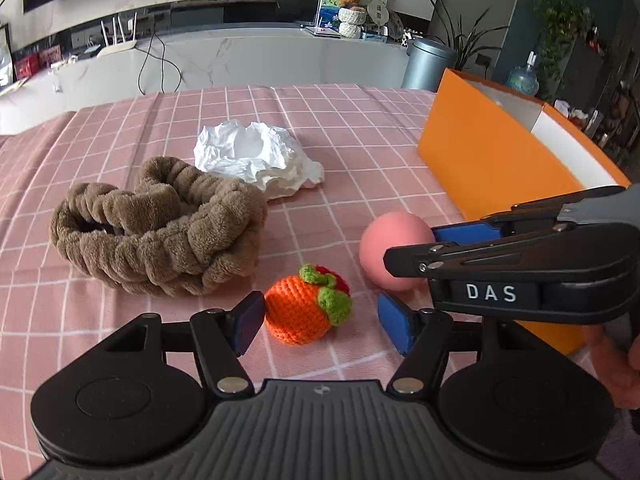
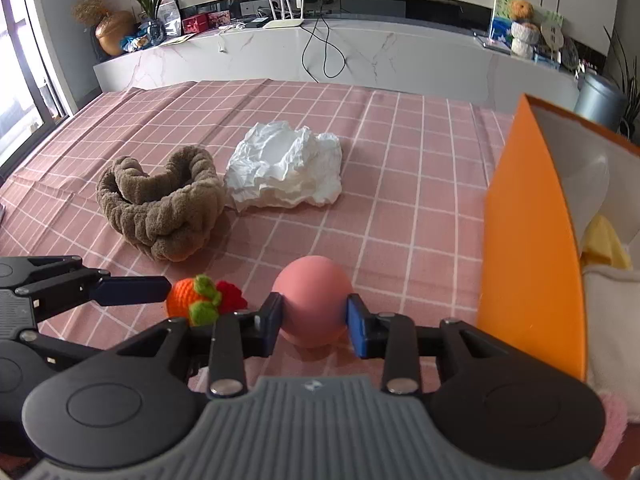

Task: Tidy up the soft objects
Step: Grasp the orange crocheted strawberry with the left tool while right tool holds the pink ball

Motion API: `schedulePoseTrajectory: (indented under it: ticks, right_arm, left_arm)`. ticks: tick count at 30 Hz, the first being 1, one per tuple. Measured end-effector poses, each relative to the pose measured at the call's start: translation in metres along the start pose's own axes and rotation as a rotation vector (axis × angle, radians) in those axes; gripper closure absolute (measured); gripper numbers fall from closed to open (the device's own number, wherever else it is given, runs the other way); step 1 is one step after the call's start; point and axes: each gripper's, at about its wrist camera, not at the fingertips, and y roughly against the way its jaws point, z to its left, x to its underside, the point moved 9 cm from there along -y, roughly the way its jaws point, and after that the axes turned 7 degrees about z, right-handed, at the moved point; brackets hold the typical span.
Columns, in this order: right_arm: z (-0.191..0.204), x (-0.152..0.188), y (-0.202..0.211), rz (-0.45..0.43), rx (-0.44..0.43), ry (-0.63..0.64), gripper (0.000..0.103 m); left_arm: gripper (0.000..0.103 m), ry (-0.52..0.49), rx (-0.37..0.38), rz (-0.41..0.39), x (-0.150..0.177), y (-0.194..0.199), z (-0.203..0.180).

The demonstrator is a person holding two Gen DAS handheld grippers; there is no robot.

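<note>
1 pink ball (image 2: 311,300), 1 crochet fruit (image 1: 306,307), 1 box (image 1: 488,160).

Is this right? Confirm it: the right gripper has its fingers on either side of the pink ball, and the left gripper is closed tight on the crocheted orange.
Not quite. The right gripper does have the pink ball between its fingers, but the left gripper is open. In the left wrist view its pads sit apart on either side of the crocheted orange, with a clear gap on the right side.
</note>
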Motion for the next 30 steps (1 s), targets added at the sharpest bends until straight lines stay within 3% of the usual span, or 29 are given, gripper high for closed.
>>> schedulePoseTrajectory:
  ticks: [7,17,21,25,30]
  right_arm:
    - [-0.001,-0.008,-0.004,-0.029,0.004,-0.009,0.061]
    - [-0.001,-0.020,-0.019,-0.046,-0.010,-0.049,0.058]
    - [0.000,-0.018,-0.016,-0.048,-0.014,-0.044,0.063]
    - [0.003,-0.015,0.000,-0.072,-0.029,-0.040,0.066]
    - [0.005,-0.013,0.038,-0.138,-0.033,-0.024,0.066]
  left_arm:
    - [0.047,-0.018,-0.017,-0.018,-0.006,-0.006,0.009]
    - [0.048,-0.017,-0.012,-0.033,-0.013,-0.012,0.010]
    - [0.050,-0.018,-0.016,-0.034,-0.013,-0.012,0.009]
    - [0.059,0.006,-0.010,-0.048,-0.012,-0.004,0.009]
    - [0.060,0.010,0.002,-0.091,-0.014,0.023,-0.001]
